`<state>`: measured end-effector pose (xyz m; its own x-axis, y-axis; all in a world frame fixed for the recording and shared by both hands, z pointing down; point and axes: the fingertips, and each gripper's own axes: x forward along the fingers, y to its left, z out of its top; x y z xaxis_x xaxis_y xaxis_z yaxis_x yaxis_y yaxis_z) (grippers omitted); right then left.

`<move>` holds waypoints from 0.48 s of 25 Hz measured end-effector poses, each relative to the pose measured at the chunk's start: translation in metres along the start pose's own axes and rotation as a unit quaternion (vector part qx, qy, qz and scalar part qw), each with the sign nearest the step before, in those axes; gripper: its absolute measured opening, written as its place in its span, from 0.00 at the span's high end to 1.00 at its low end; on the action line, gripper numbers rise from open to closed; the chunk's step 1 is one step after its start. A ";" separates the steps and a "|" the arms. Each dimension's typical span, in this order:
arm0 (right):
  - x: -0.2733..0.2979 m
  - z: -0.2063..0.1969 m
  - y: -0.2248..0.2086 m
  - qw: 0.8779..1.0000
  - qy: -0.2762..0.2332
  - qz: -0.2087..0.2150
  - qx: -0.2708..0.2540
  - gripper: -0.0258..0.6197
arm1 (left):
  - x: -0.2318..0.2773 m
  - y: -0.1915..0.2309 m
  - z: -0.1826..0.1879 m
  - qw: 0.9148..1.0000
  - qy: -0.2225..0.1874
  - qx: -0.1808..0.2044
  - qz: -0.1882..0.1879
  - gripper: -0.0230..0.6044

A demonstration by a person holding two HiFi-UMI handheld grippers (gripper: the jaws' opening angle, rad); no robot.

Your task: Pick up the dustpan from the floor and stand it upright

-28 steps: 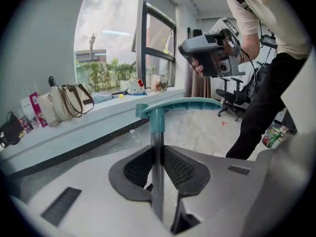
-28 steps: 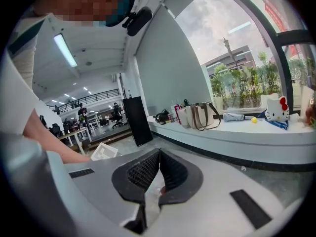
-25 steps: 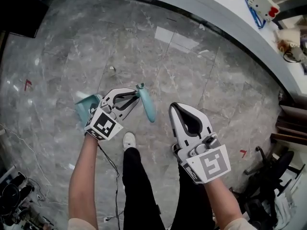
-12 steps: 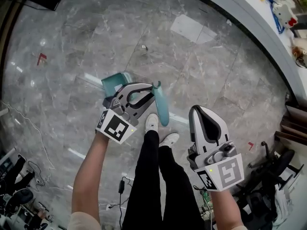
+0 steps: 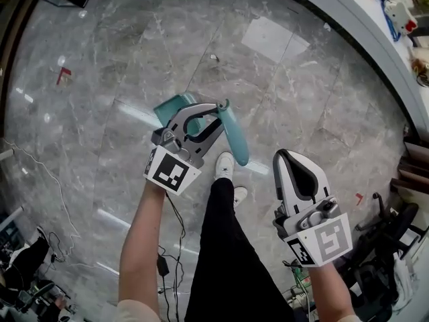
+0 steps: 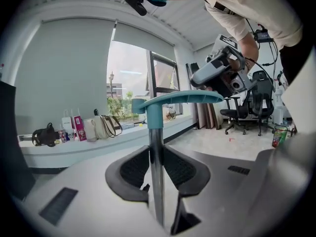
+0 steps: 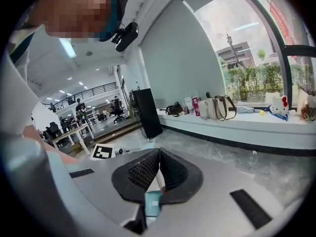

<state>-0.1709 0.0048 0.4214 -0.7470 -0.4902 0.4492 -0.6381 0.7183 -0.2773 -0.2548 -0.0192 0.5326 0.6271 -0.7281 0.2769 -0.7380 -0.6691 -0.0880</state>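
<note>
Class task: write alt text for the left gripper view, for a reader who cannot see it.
The left hand-held gripper has its jaws closed on the metal shaft of a dustpan, whose teal handle rises before a bright window. Beyond are a ledge with bags, office chairs, and a person holding the right hand-held gripper.

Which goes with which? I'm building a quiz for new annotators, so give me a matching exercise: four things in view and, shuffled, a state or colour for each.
Things:
1. left gripper
2. right gripper
3. dustpan handle
4. shoe

States:
a. white, on the floor
b. jaws together
c. teal, on top of the pole
d. clamped on the metal pole

Pairs: 1-d, 2-b, 3-c, 4-a
</note>
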 end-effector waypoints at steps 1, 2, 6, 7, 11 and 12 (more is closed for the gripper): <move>-0.003 -0.004 0.003 1.000 0.005 0.000 -0.002 0.93 | -0.003 0.000 0.000 1.000 -0.001 -0.001 0.005 0.84; -0.005 -0.007 0.006 1.000 0.009 -0.001 -0.003 0.93 | -0.006 -0.001 0.000 1.000 0.000 0.001 0.009 0.84; -0.006 -0.012 0.023 1.000 0.009 0.001 0.000 0.93 | -0.026 0.001 -0.011 0.999 0.016 0.015 0.027 0.84; -0.007 -0.013 0.028 1.000 0.010 0.004 -0.001 0.93 | -0.031 0.001 -0.015 0.999 0.019 0.014 0.032 0.84; -0.011 -0.014 0.043 1.000 0.005 0.015 -0.009 0.93 | -0.051 0.001 -0.023 0.997 0.029 0.008 0.065 0.84; -0.013 -0.012 0.046 1.000 0.000 0.015 -0.011 0.93 | -0.057 0.001 -0.024 0.997 0.034 0.005 0.075 0.84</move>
<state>-0.1882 0.0502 0.4127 -0.7655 -0.4684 0.4412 -0.6115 0.7429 -0.2724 -0.2973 0.0248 0.5401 0.4911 -0.8089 0.3234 -0.8195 -0.5548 -0.1433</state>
